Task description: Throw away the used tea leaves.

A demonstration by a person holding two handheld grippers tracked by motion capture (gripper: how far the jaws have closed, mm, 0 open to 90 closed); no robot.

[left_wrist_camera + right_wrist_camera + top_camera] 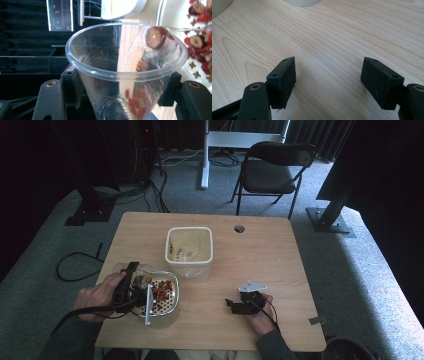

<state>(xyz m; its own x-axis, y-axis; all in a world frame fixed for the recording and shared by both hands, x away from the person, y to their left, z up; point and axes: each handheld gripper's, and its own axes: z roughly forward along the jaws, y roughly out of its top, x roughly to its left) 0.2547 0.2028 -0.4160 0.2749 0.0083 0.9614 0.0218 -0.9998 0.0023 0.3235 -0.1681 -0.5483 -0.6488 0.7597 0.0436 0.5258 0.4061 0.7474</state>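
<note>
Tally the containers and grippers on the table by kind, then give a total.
Clear plastic cup: 1
White tub: 1
Tray of dried fruit: 1
Grippers: 2, left gripper and right gripper
Total: 5

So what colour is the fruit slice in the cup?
Dark red skin, tan middle fruit slice; left gripper view shows it best.

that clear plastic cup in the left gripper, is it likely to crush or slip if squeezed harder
Probably it would flex: the clear cup looks thin-walled, so a harder squeeze from the left gripper may dent it. Its smooth, tapered sides could let it slide upward out of the jaws. It seems light, holding little but one red date slice stuck near the rim.
</note>
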